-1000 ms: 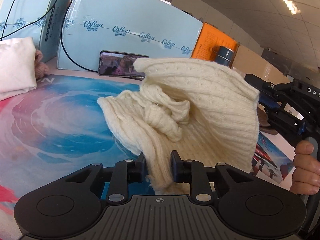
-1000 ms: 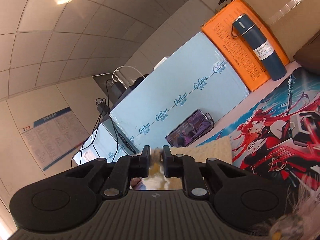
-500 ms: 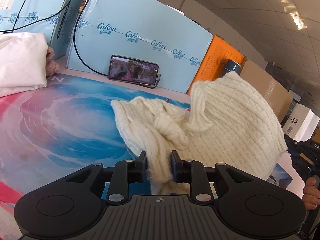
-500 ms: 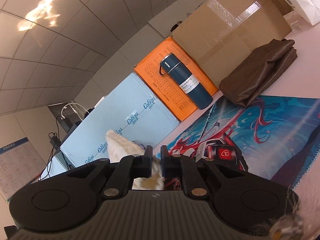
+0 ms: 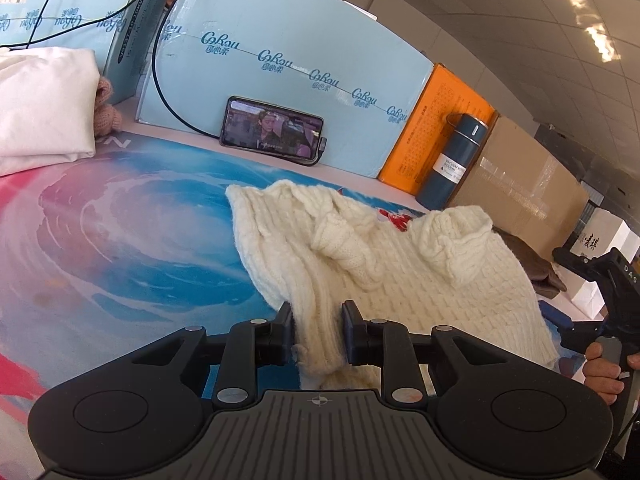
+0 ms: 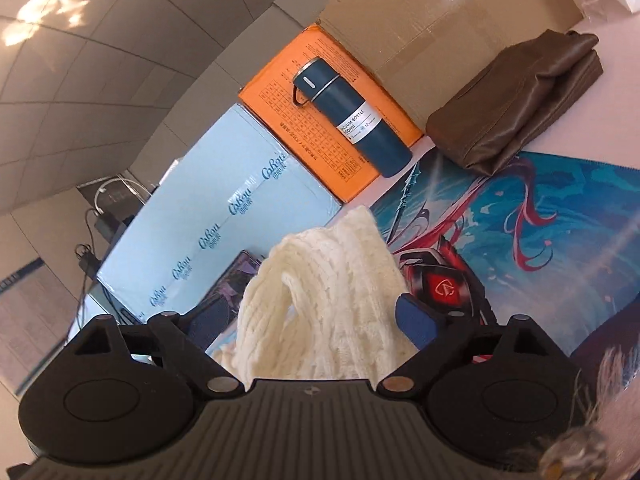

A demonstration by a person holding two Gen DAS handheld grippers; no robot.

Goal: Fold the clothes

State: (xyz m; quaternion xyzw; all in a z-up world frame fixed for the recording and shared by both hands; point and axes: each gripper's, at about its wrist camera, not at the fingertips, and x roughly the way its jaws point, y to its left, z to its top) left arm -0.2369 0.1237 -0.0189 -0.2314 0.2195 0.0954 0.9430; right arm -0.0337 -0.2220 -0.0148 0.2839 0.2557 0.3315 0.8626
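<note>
Boxes fill the back of both views: a pale blue carton across the top of the left view, an orange box to its right, and a brown cardboard box at the upper right of the right view. Under everything lies the printed mat, blue swirls in the left view, red and blue artwork at the right of the right view. A folded white cloth sits at the upper left of the left view, and a folded brown garment at the upper right of the right view. A dark blue vacuum bottle stands against the orange box, and a phone with a lit screen leans on the blue carton, a black cable running from it.

My left gripper is clamped on a bunched edge of the cream knit sweater, the fabric squeezed between both pads at lower centre. My right gripper stands wide apart; the sweater lies heaped between its fingers, and I cannot tell whether the blue pads touch it. My right hand grips its handle at the right edge of the left view.

The sweater is chunky and ribbed, rumpled in loose folds on the mat at centre frame.
</note>
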